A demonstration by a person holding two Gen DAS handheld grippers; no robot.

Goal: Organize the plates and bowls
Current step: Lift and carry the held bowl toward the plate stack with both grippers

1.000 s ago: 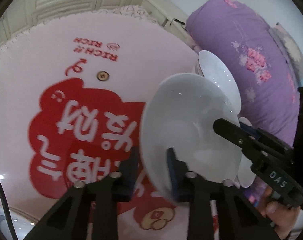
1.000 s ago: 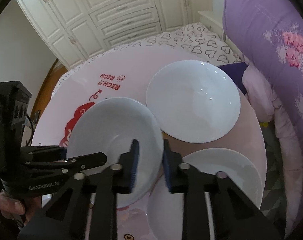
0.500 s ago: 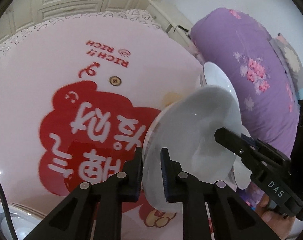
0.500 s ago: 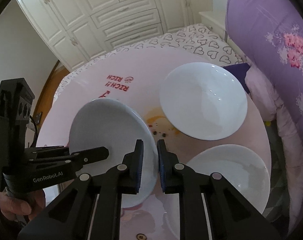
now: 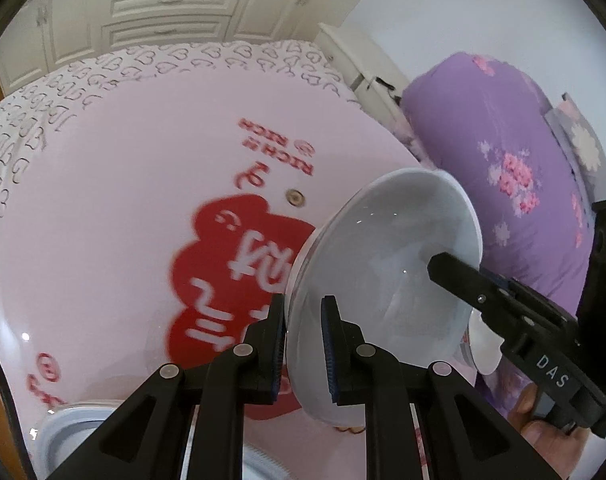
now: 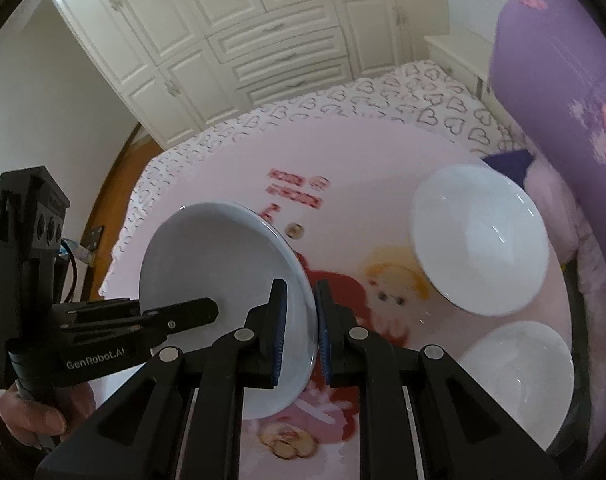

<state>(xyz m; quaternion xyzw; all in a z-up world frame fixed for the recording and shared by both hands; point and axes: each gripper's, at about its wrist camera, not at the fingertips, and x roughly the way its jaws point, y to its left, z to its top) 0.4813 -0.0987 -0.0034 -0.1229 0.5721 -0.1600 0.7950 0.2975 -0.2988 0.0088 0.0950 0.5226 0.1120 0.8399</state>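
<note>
White bowl (image 6: 223,276) held by two claws, two plates (image 6: 479,240) tabled

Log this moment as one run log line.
left gripper: shut on white bowl rim | right gripper: shut on opposite rim | bowl: lifted, tilted

A home bedroom: white wardrobe doors (image 6: 263,40), heart-print bedding (image 6: 383,104), purple floral quilt (image 5: 515,184).

"GenRobot.AI" on left tongs (image 6: 299,332) (white lettering), "DAS" on right tongs (image 5: 435,264), "RICH" on table (image 5: 123,200)
</note>
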